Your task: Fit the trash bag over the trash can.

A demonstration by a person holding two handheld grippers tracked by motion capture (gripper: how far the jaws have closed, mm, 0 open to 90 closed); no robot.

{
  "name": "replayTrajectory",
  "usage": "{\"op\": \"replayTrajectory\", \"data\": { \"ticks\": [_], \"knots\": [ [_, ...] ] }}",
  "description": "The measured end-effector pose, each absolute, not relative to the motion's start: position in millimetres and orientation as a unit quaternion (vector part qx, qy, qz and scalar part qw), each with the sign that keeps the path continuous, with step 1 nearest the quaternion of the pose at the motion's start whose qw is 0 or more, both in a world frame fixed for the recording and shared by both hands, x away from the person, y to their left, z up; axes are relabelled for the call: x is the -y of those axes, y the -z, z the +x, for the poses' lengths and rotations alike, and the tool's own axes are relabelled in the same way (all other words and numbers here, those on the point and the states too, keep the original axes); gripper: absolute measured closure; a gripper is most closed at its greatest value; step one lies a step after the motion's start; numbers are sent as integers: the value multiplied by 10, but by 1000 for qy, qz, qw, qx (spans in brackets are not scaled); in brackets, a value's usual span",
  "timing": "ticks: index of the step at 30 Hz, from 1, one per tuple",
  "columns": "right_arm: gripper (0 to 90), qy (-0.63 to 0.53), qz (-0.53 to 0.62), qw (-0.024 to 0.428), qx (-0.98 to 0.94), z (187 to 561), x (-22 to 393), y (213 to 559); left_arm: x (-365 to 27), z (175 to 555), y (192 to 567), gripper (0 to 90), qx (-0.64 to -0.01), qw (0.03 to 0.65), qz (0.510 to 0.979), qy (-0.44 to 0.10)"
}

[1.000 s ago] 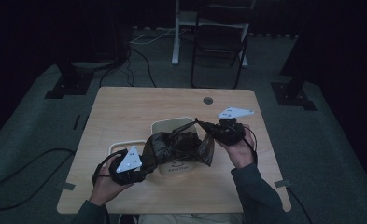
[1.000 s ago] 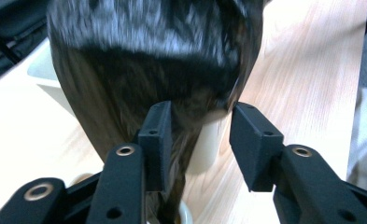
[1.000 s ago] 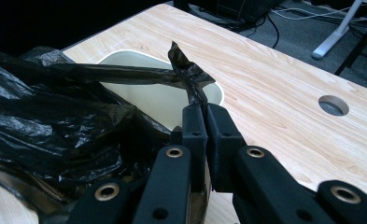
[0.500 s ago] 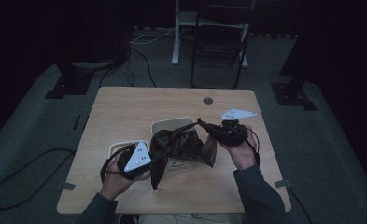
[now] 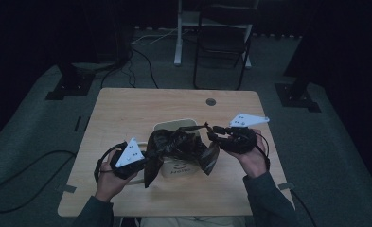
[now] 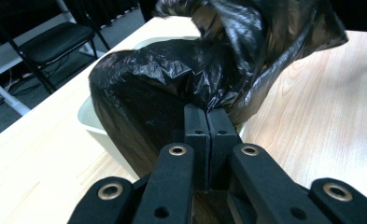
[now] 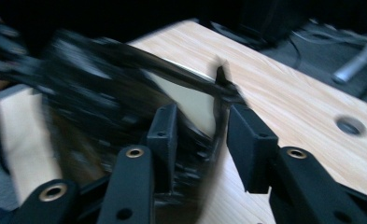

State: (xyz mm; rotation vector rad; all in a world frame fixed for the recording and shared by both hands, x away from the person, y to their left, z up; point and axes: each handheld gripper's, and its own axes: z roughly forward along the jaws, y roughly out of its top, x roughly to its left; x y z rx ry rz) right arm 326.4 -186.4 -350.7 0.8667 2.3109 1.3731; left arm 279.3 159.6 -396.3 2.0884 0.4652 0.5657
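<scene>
Left gripper view puts your left tongs (image 6: 207,122) squeezed flat together on a fold of the black bin bag (image 6: 209,70), with plastic bunched right at their tips. Your right tongs (image 7: 197,126) have just been opening; they stand partly apart, and a stretched edge of the bag runs between them without either pad clearly pressing on it, though the picture is blurred.

The risk I see: if that edge slips off the right side, the bag hangs from one pinch only and sags back into a crumple, so its mouth never spreads over the small white bin (image 5: 176,126). Pull too hard with the left and the thin film may tear, or the light bin may tip on the desk (image 5: 127,109).

From above, the bag lies between your left tongs (image 5: 143,161) and right tongs (image 5: 212,132), draped over the bin and touching both.
</scene>
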Motion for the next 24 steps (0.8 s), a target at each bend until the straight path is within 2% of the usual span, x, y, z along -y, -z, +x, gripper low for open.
{"op": "replayTrajectory", "data": {
  "ticks": [8, 16, 20, 22, 24],
  "knots": [
    [605, -495, 246, 152, -819, 3072, 1745, 3341, -1551, 2840, 3947, 893, -190, 443, 846, -228],
    [604, -463, 191, 105, -859, 3031, 1341, 3500, -1513, 2859, 3941, 893, -190, 449, 845, -219],
    [847, -442, 200, 108, -868, 3094, 1238, 3598, -1560, 2900, 3943, 897, -199, 450, 844, -214],
    [900, -436, 220, 114, -865, 3141, 1277, 3632, -1626, 2934, 3947, 899, -210, 456, 840, -206],
    [900, -430, 238, 117, -863, 3181, 1345, 3667, -1706, 2975, 3951, 899, -225, 465, 833, -199]
  ]
}}
